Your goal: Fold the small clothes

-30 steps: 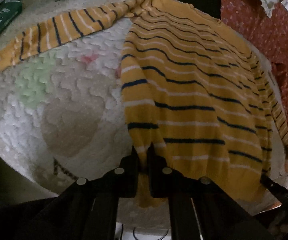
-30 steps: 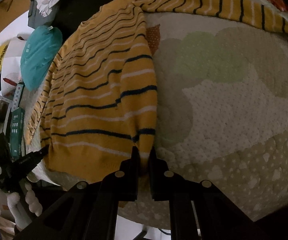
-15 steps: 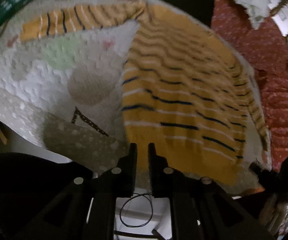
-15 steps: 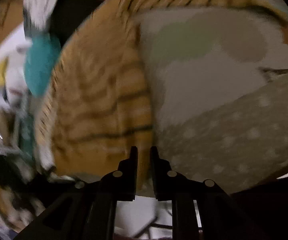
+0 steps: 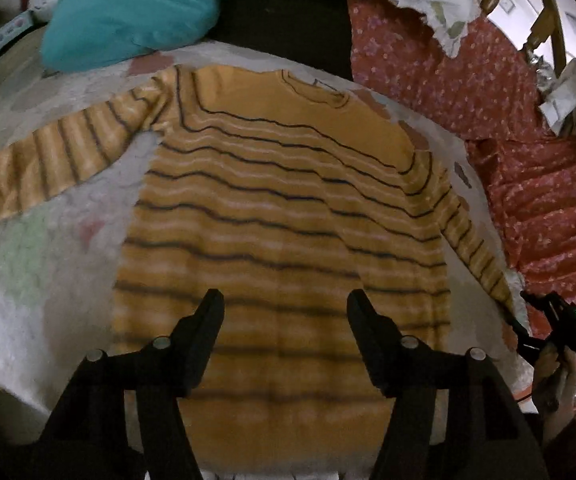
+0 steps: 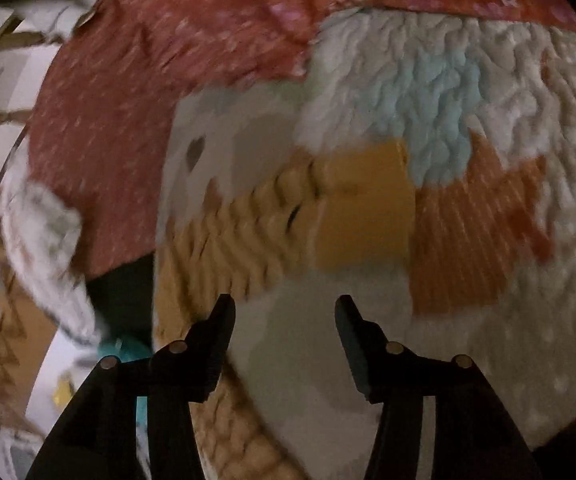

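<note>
Mustard-yellow knit with thin dark and pale stripes, the sweater (image 5: 284, 216) lies spread face-up on a quilted patchwork mat (image 5: 28, 264), hem near, neckline far, both sleeves stretched out to left and right. The left gripper (image 5: 286, 320) hangs over the hem with its jaws spread wide, holding nothing. The right gripper (image 6: 286, 320) is likewise spread and empty, aimed at the cuff (image 6: 363, 208) at the end of the right sleeve; that view is blurred, so how close the tips sit to the fabric cannot be told.

The risks lie in the cloth itself. The knit looks soft and stretchy, so a pinch on the cuff alone would likely drag the sleeve long rather than carry it over cleanly, and could tug the body out of square. The mat is puffy and textured, so a low approach may catch quilting along with the cuff. The sweater's body shows gentle ripples, and any fold laid over them would come out lumpy. A red floral fabric (image 5: 487, 92) crowds the right edge, and a teal cushion (image 5: 128, 8) sits beyond the far left shoulder; neither touches the garment's body.
</note>
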A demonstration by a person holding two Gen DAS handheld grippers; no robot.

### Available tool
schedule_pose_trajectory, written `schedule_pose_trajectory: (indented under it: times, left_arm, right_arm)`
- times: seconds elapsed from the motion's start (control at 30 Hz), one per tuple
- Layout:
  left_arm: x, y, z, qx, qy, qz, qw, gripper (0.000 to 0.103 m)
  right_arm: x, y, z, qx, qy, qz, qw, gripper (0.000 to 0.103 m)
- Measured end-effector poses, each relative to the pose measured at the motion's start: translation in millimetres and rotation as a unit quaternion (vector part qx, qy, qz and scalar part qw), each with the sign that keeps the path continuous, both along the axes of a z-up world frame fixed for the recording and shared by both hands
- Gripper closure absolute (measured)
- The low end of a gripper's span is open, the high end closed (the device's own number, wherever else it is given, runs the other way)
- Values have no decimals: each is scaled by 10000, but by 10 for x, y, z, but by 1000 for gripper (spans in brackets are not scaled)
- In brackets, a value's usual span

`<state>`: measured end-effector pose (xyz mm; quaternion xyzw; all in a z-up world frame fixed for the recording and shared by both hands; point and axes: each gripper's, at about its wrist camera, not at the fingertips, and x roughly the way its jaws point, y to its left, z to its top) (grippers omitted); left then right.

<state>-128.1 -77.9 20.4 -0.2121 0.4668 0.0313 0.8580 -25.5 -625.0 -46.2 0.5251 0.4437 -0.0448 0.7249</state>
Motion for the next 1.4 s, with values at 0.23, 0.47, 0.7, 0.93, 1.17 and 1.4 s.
schedule_pose_trajectory:
  times: [0.23,0.47,0.7,0.93,1.17,1.4]
  left_arm:
    - [445,406,-168,-88,22,348,9994,40]
    - [377,1127,-354,-387,32,1219,9918,40]
    - [192,1872,-397,-1318,-169,2232,9657,40]
    - [38,2310,-536,-2018,-117,2729,9406,40]
    - [-32,2456,-577,-2276,-146,2897,9295,40]
    - [49,2408,-576,-2202,-109,2844,9330,40]
  right_arm:
    - [374,-63,-44,-889,271,-250,9954,96]
    - [874,1254,1070,-3202,-677,1554,9321,97]
    - [1215,3425,1232,-3037,-1387,3290,8833,97]
    - [1151,5149,686,-2879,-1396,4542,8314,97]
    - [1215,5872,257,-2849,-1212,5036,8066,95]
    - [1100,6129,81,-2361,-1112,5379,8016,56]
